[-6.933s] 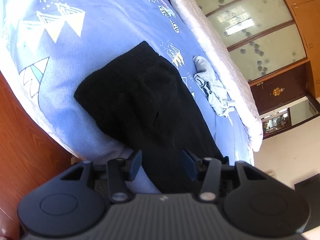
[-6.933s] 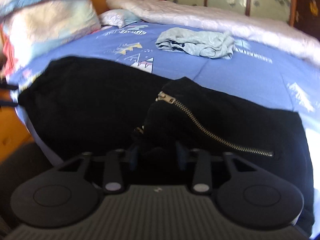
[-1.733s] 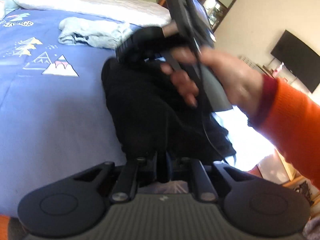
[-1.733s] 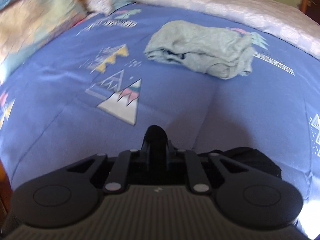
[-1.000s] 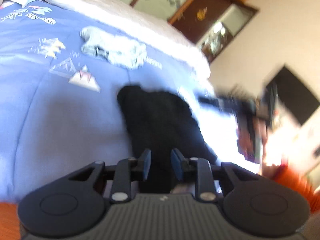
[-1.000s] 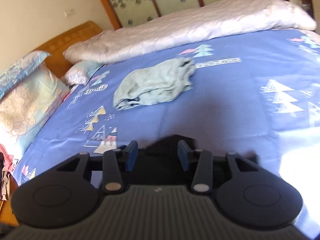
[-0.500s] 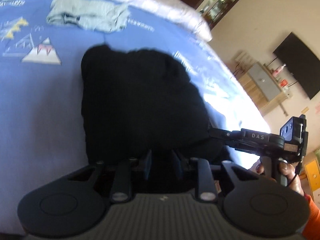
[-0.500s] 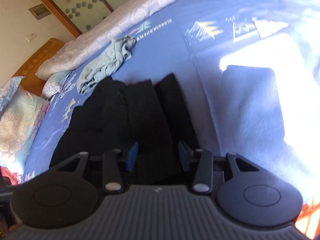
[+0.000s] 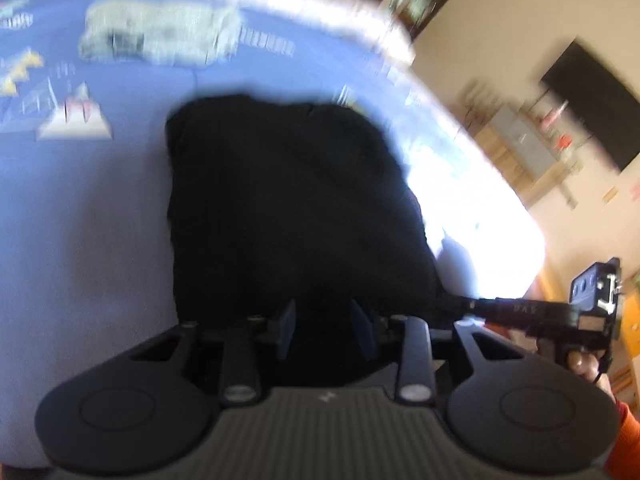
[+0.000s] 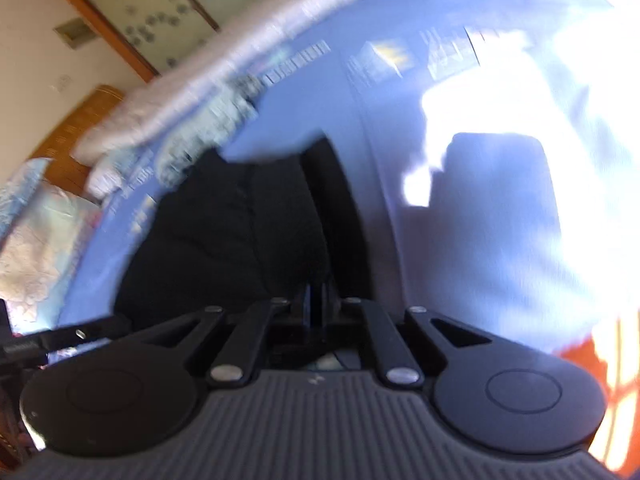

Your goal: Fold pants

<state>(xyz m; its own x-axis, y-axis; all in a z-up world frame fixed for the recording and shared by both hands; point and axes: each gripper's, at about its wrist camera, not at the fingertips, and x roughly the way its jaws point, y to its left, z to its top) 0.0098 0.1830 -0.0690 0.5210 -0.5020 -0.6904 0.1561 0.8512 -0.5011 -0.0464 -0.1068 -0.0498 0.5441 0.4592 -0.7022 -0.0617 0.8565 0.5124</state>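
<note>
Two black two-finger grippers work the near edge of the black fabric pants [image 9: 288, 208], which lie as a compact folded bundle on the blue printed bedspread [image 9: 80, 208]. Closest in, the left gripper [image 9: 323, 330] has just been opening a little; its jaws stand apart with dark cloth between them, though blur hides whether the pads touch it. The right gripper [image 10: 316, 302] has just been closing and its jaws now sit pressed together at the bundle's near edge; whether they pinch cloth cannot be told. Half a second ago those jaws stood wide over the same edge, so a fresh pinch for another fold seems likely. Beyond the pants, a crumpled pale grey garment [image 9: 160, 36] lies well apart, before a white quilt [image 10: 224, 80] along the far side.
</note>
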